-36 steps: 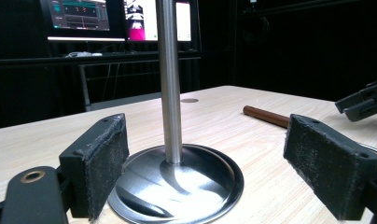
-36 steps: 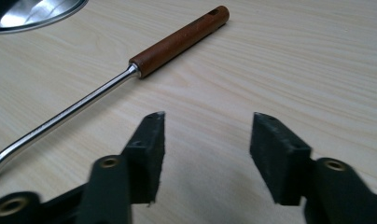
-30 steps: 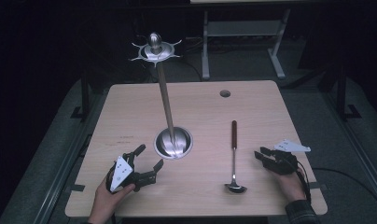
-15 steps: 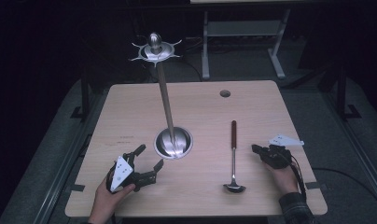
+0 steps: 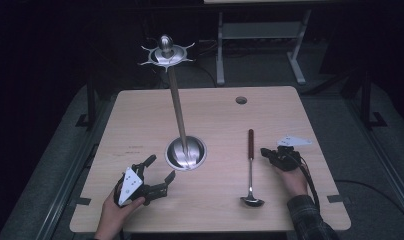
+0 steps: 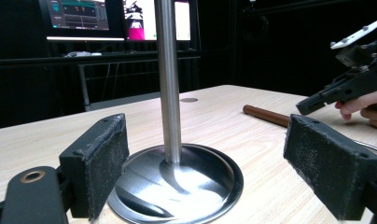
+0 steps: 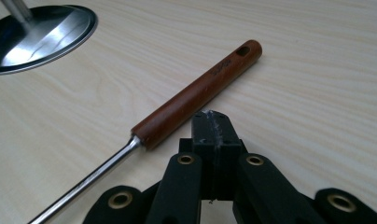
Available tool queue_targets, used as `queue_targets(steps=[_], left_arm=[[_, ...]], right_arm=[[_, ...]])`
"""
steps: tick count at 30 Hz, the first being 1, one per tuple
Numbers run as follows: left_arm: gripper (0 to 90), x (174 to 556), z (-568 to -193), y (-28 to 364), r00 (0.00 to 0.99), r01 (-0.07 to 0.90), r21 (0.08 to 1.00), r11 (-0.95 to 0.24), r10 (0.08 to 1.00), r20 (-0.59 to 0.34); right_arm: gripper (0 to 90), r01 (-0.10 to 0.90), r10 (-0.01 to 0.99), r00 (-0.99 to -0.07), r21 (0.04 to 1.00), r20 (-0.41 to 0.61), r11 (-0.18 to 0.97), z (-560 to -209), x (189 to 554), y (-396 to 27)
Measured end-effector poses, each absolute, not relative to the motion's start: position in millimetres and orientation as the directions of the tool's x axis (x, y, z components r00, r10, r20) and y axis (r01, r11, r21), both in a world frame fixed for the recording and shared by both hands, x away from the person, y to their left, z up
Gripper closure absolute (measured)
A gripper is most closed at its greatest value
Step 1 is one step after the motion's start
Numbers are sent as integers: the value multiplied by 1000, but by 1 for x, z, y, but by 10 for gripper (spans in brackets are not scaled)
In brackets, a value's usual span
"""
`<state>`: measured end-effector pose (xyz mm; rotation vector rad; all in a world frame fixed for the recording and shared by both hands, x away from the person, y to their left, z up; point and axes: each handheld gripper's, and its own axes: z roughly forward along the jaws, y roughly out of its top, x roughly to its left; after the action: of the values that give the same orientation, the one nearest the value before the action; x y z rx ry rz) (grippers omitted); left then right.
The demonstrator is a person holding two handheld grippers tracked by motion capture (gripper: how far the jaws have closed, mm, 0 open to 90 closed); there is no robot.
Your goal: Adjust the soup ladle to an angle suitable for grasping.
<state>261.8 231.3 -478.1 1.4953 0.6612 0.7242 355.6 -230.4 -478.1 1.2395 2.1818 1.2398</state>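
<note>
Reddish-brown wood marks the handle of the ladle, which lies flat on the pale table, handle toward the far edge and its small steel bowl toward the person, a little to the right of the stand's round base. The right gripper sits just beside that handle, and in its own view its jaws have just closed and are pressed together on nothing, their tips close to the wood but not touching it; my guess is that the closed tips are meant to nudge or line up with the handle before any grasp, since a grip would need them parted first. The left gripper rests low near the front left of the table with its jaws spread wide and empty, the steel stand showing between the two pads but farther off, well clear of them; it looks parked there, perhaps ready to steady the base. The stand's hooked crown rises high above the table, likely the place a utensil would hang from. The hole near the handle's end shows in the right gripper view, but the ladle's bowl is cut off there. The room beyond the table is too dark to read, and the lettering on the handle is too small to make out.
</note>
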Motion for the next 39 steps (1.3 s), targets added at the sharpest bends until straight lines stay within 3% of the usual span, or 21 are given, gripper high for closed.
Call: queue_targets(steps=[11, 39], left_arm=[[133, 262, -478, 232, 634, -19, 999, -46, 772, 47], [133, 262, -478, 231, 634, -22, 998, -51, 771, 54]], right_arm=[[897, 527, 812, -574, 807, 107, 266, -479, 377, -215], [898, 506, 748, -657, 792, 96, 343, -479, 374, -187]])
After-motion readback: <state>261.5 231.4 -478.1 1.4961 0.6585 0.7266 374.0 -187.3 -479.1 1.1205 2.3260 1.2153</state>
